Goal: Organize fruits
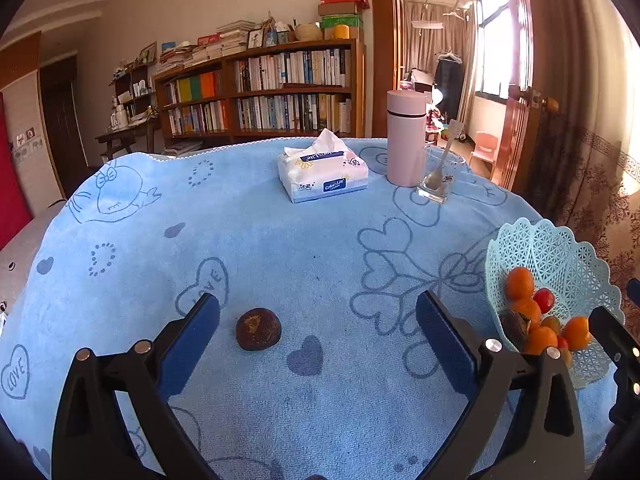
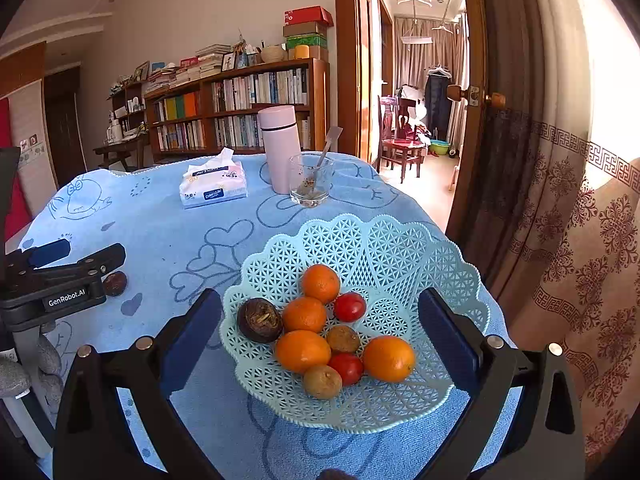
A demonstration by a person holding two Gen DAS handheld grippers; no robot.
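While the wide-open left claw (image 1: 318, 314) brackets it, dark brown wrinkled round fruit (image 1: 258, 329) with a tan patch, left of the pale blue lattice plastic basket (image 2: 400, 248), right claw (image 2: 320, 314) wide above the basket.

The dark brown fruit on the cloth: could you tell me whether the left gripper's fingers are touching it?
Apart. The left wrist view shows the dark brown fruit between the open left gripper, with blue cloth visible on both sides.

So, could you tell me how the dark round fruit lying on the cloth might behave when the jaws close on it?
The dark fruit is round, so it may roll if nudged off-centre. The towel-like cloth probably damps that. Its rind looks rough and should grip.
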